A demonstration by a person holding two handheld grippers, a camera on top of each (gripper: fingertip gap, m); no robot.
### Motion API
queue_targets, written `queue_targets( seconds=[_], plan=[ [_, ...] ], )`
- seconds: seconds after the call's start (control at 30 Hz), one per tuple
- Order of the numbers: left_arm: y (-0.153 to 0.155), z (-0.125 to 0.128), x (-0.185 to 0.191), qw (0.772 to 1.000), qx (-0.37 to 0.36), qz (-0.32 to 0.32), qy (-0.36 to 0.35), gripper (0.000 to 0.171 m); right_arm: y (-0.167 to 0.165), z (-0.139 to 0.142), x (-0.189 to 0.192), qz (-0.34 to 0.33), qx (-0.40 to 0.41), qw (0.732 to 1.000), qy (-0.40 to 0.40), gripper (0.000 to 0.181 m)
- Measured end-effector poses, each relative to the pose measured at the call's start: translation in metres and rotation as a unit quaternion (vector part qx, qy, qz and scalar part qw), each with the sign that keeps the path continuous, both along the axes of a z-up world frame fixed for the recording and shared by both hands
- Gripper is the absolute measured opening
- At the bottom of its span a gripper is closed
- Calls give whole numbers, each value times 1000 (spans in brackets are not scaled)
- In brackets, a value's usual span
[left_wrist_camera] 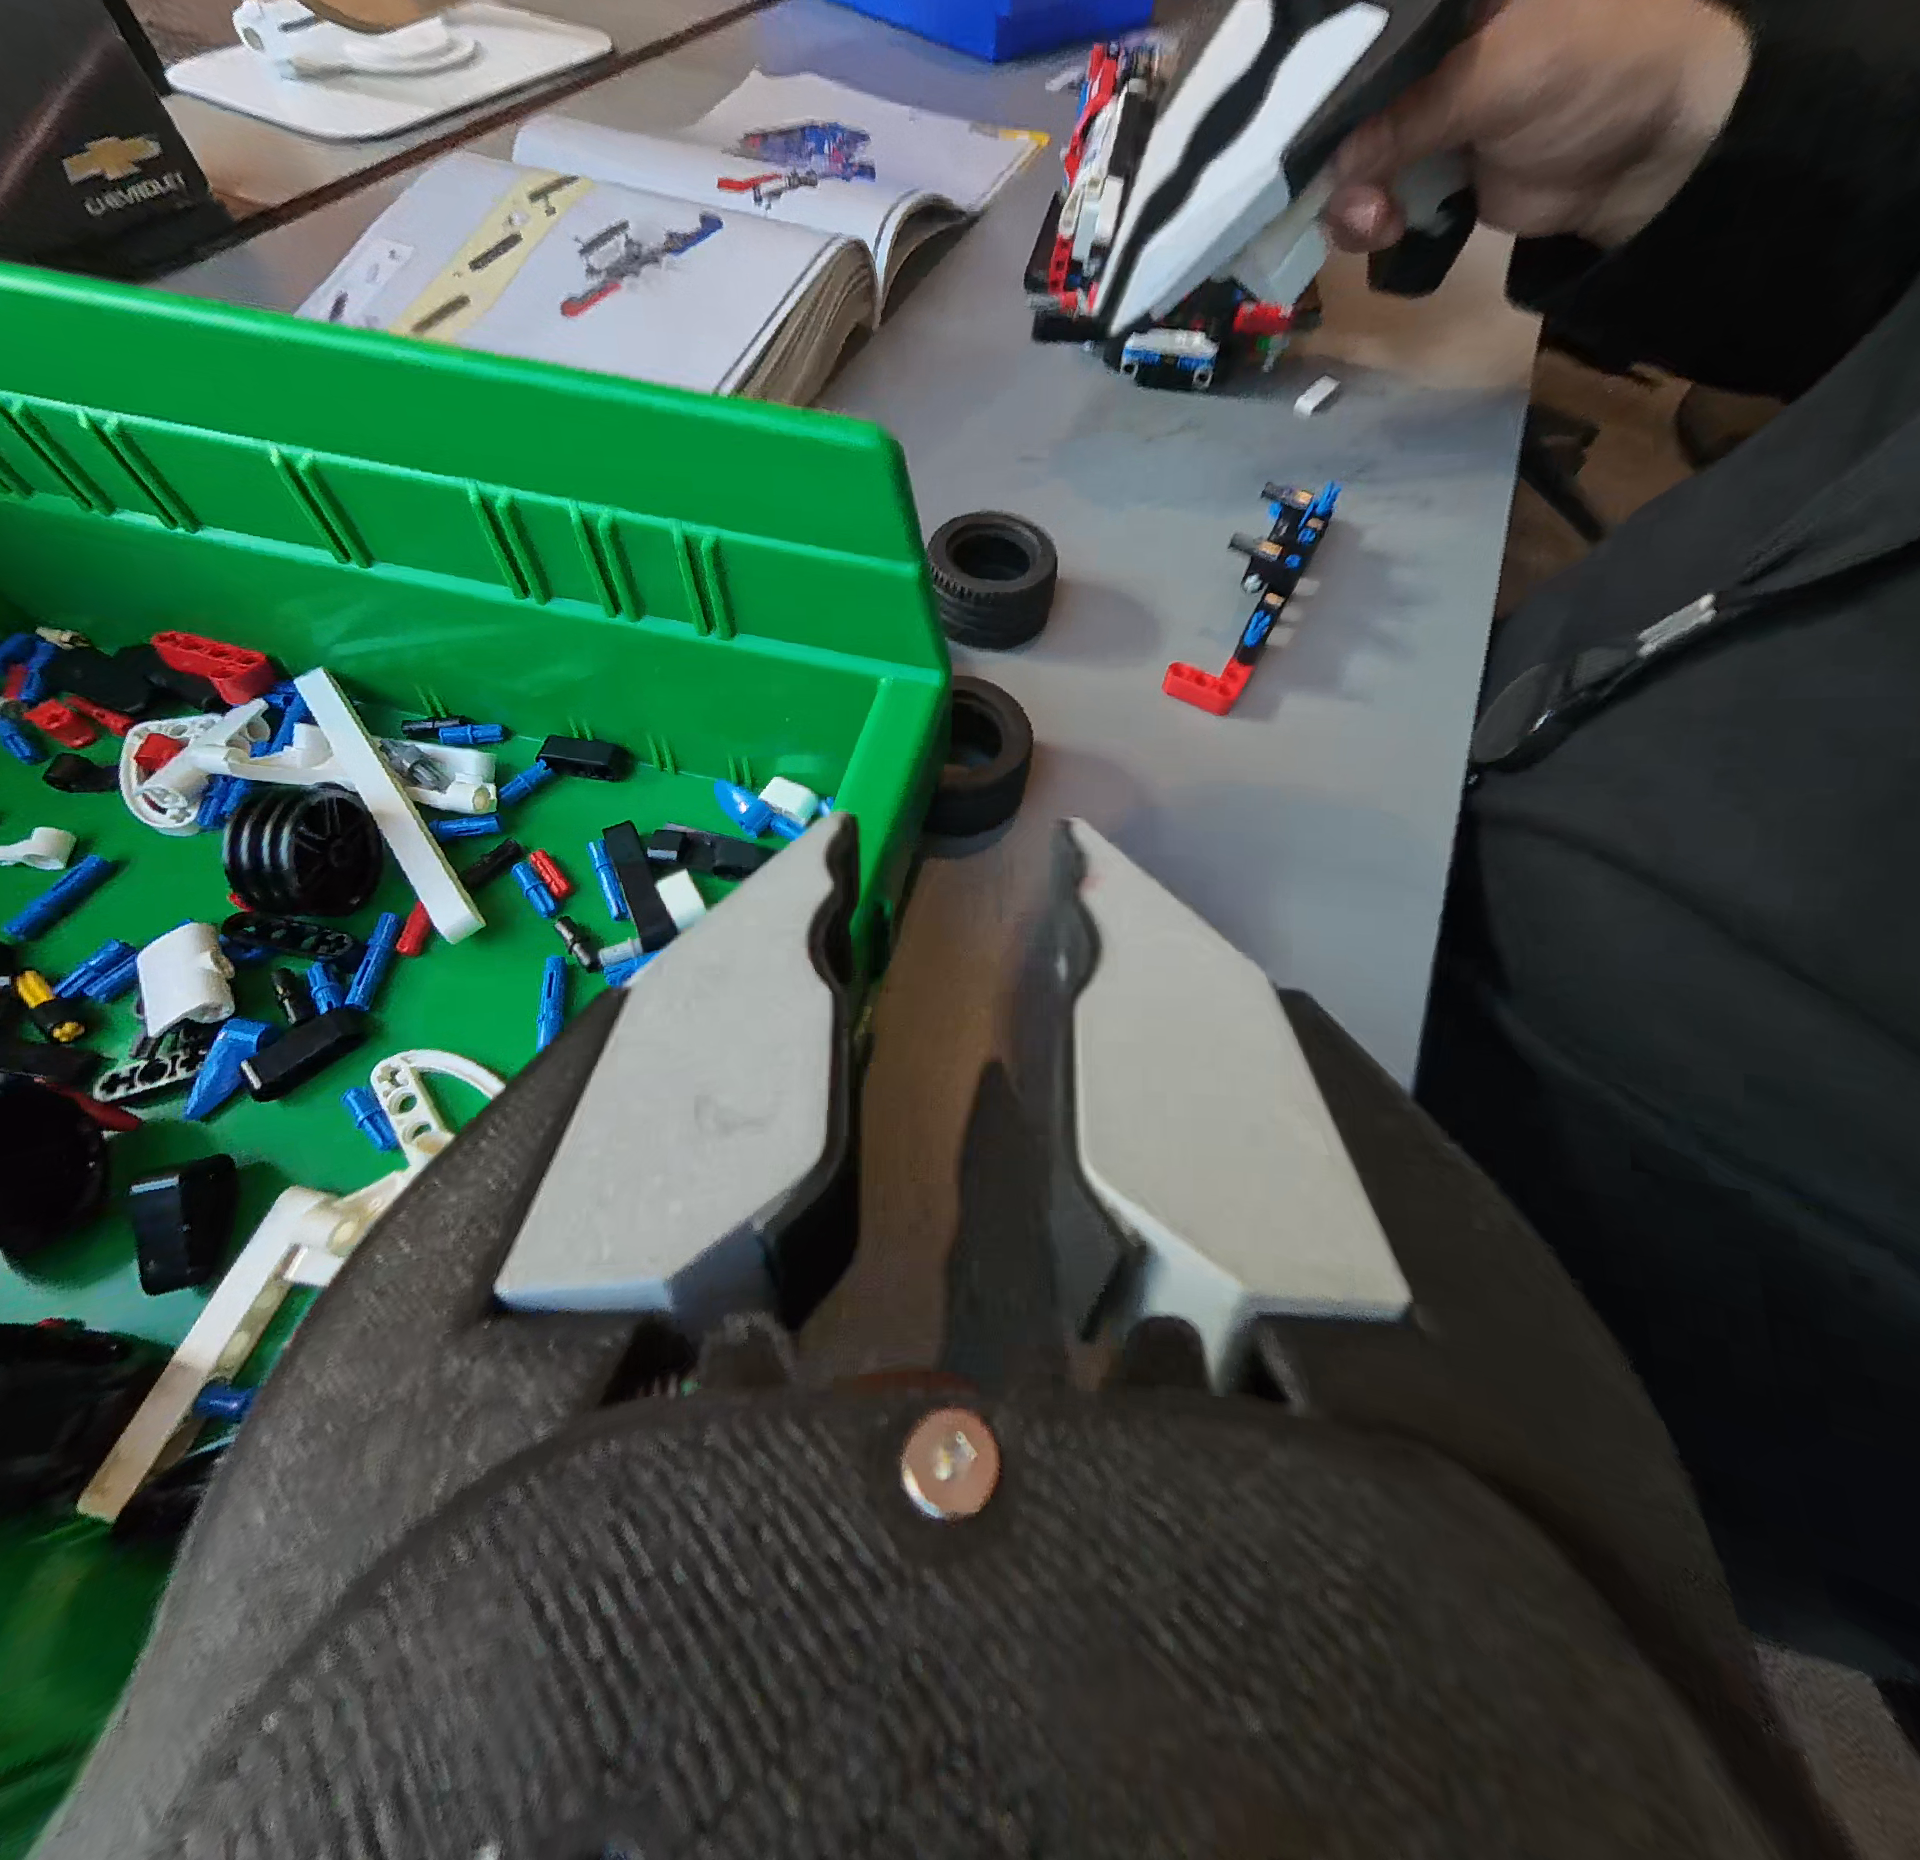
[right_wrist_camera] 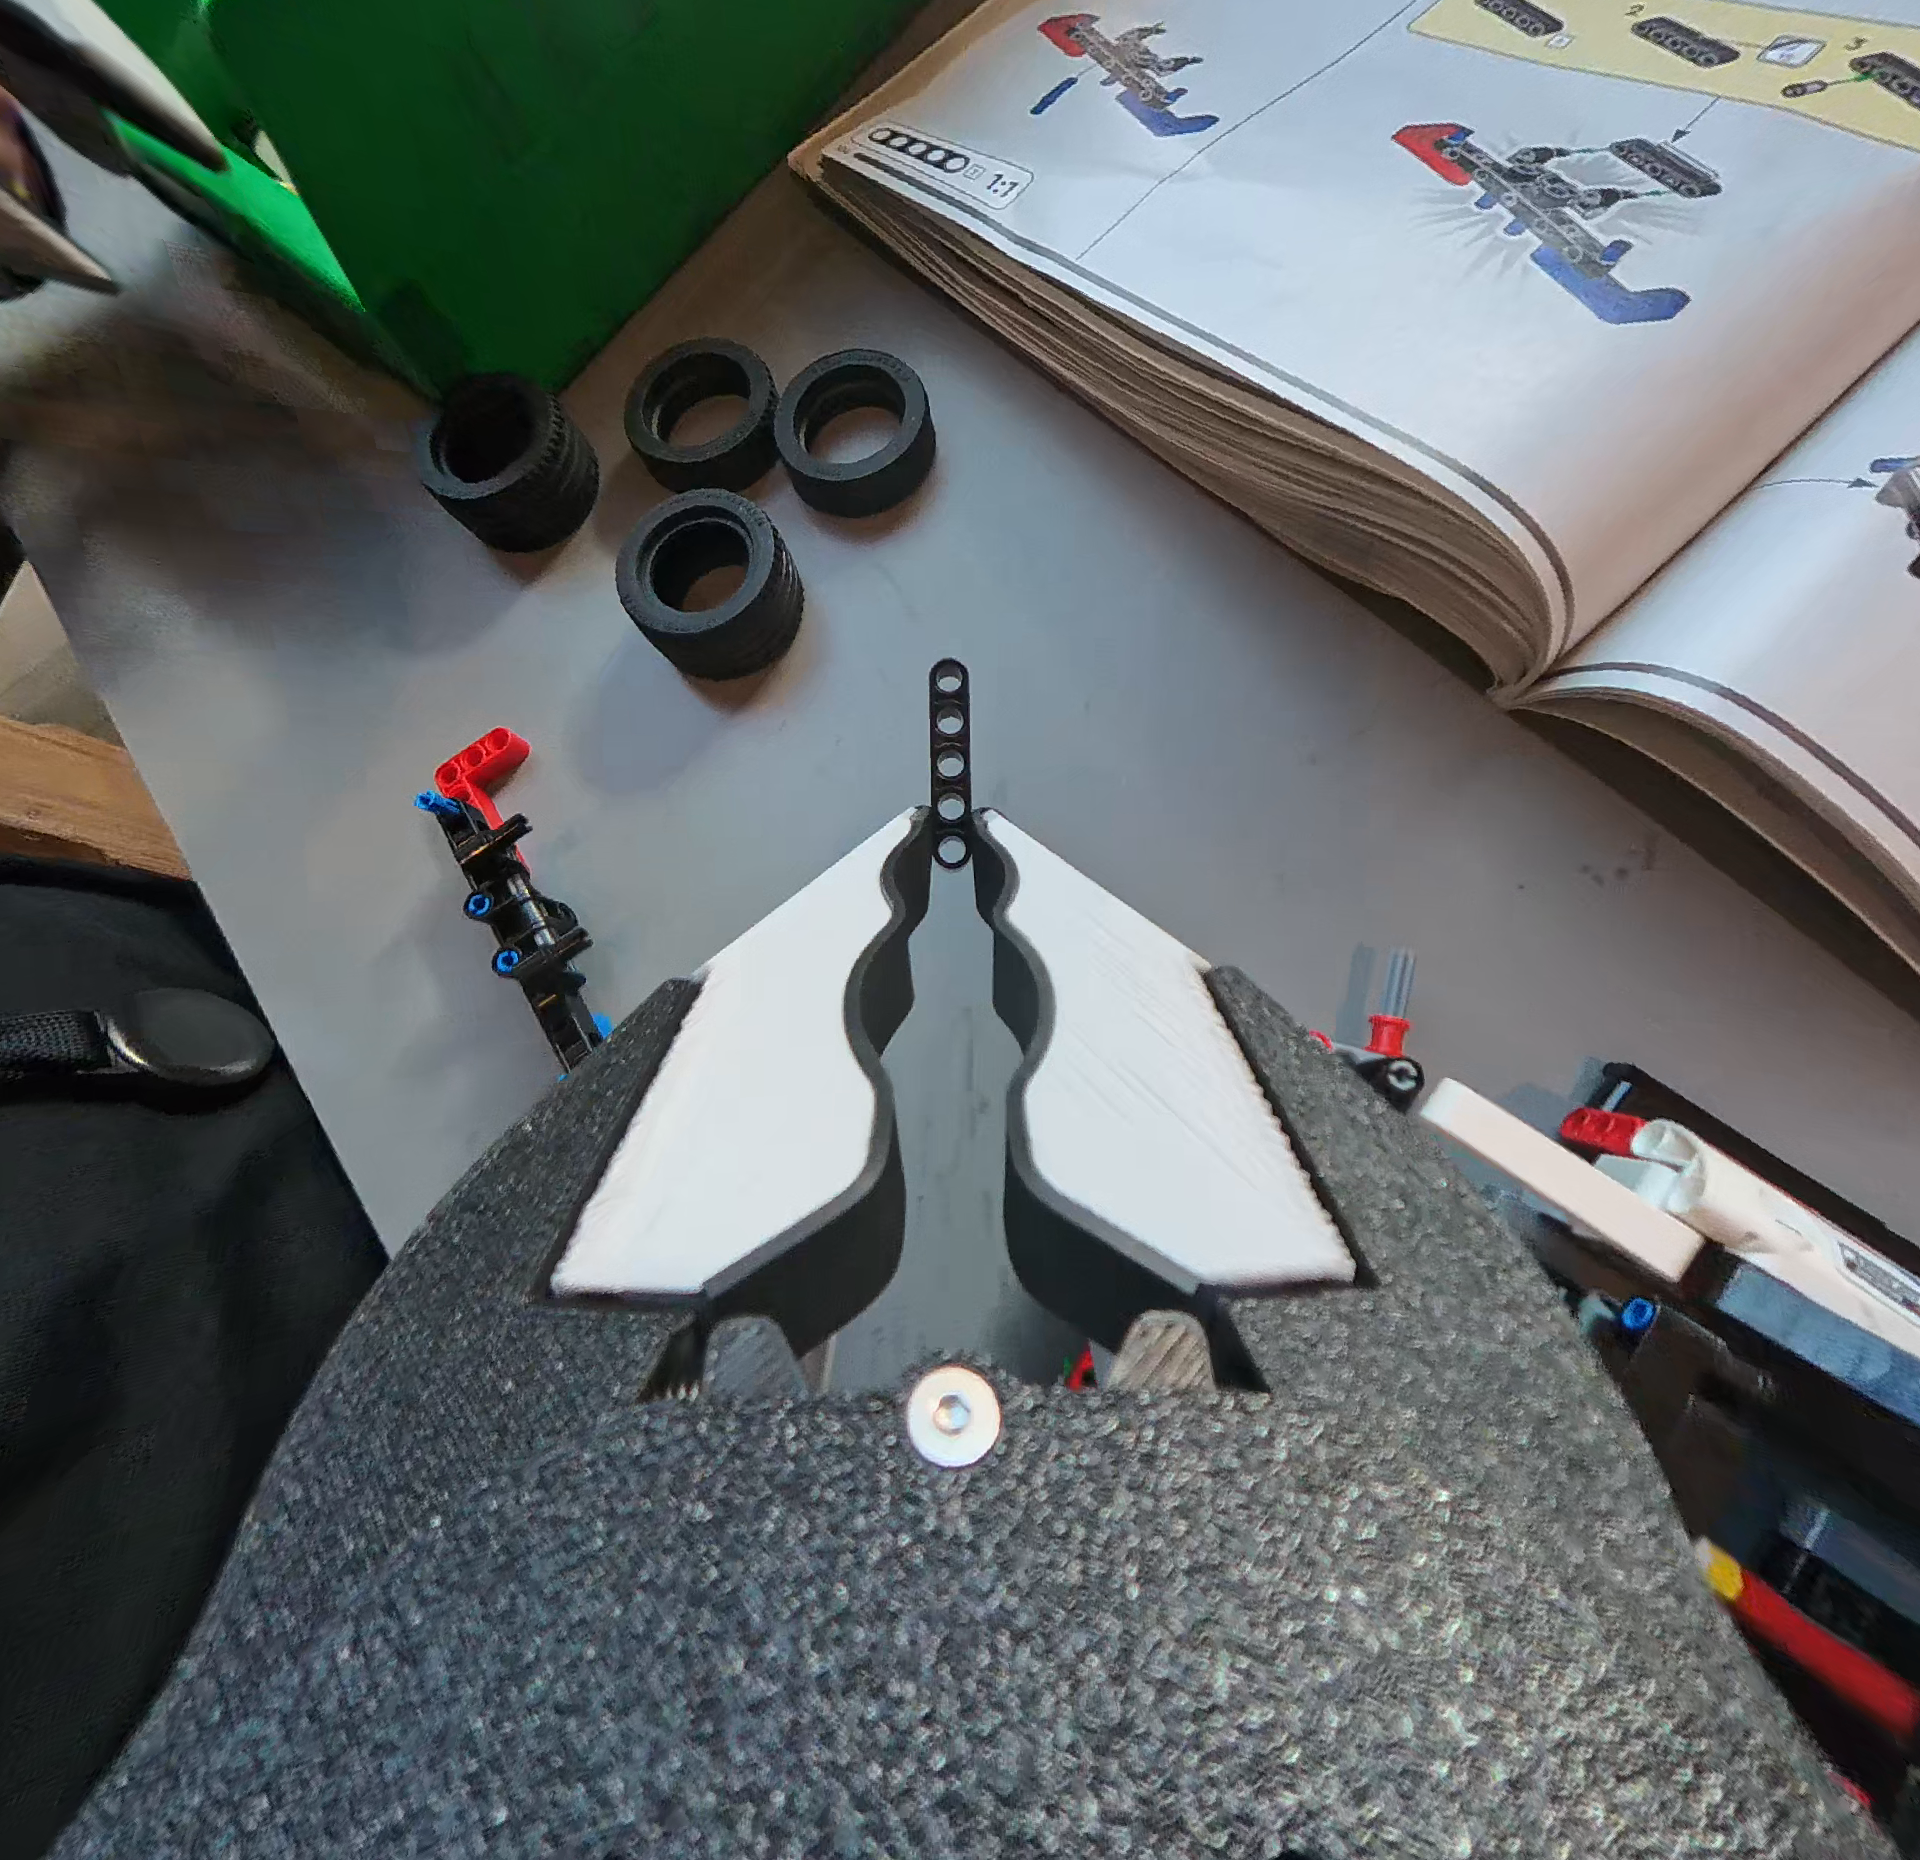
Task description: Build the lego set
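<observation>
- Pinching a thin black beam (right_wrist_camera: 950, 761) by its lowest holes, the right gripper (right_wrist_camera: 951, 836) has its fingers closed on it above the grey counter (right_wrist_camera: 1195, 771).
- Left gripper (left_wrist_camera: 961, 839): fingers partly apart, empty, beside the green bin (left_wrist_camera: 623, 522) of loose parts.
- Risk: so shallow a hold may let the beam pivot or drop.
- Hidden: the model (right_wrist_camera: 1714, 1291) is cut off; the subassembly (right_wrist_camera: 514, 906) is partly covered.
</observation>
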State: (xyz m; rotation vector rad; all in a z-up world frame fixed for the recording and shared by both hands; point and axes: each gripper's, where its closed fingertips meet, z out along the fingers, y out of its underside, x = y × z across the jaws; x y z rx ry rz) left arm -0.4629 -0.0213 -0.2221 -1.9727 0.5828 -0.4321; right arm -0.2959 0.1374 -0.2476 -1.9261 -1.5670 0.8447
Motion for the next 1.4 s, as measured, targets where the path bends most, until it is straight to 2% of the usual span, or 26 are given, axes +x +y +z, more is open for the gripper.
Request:
queue_targets(
  seconds=[0.03, 0.1, 0.2, 0.33, 0.43, 0.5, 0.6, 0.73, 0.87, 0.93, 1.0, 1.1, 1.2, 1.33, 1.4],
  plan=[
    [-2, 8, 3, 1000, 8, 4, -4, 40, 0, 0, 2, 0, 0, 1000, 1, 7],
    [-6, 14, 3, 999, 15, 17, 22, 38, 0, 2, 5, 0, 2, 1000, 4, 7],
    [-9, 5, -14, 992, -18, 73, 104, 49, 1, 2, 9, -2, -2, 1000, 9, 7],
    [-13, 15, -27, 976, -14, 103, 192, 54, -2, 3, 9, 2, -9, 1000, 17, 7],
    [-15, -2, -53, 956, -57, 112, 265, 57, -5, 4, 8, 8, -5, 1000, 21, 7],
    [-21, -27, -68, 944, -122, 93, 293, 47, -4, 5, 8, 6, 1, 1000, 25, 7],
    [-23, -45, -77, 928, -177, 67, 322, 46, -5, 6, 11, 2, -3, 1000, 31, 7],
    [-27, -50, -80, 913, -189, -1, 361, 28, -4, 7, 19, 0, 1, 999, 32, 7],
    [-30, -50, -100, 903, -214, -12, 373, 38, 0, 9, 26, -5, -3, 999, 35, 7],
    [-31, -47, -102, 911, -214, -11, 352, 40, 2, 11, 29, -7, -2, 999, 37, 7],
    [-30, -33, -94, 931, -196, -2, 307, 40, 3, 13, 31, -6, -4, 999, 39, 7],
    [-20, 0, -71, 959, -130, 18, 251, 41, 1, 17, 33, 1, -12, 999, 46, 7],
    [-3, 33, -15, 983, -54, -3, 176, 37, -9, 19, 31, 25, -41, 997, 62, 7],
    [39, 46, 61, 992, 0, -11, 127, 42, -35, 37, 23, 91, -102, 983, 122, 7],
    [56, 53, 101, 994, 35, -44, 97, 43, -44, 47, 22, 122, -126, 974, 143, 7]
  ],
)
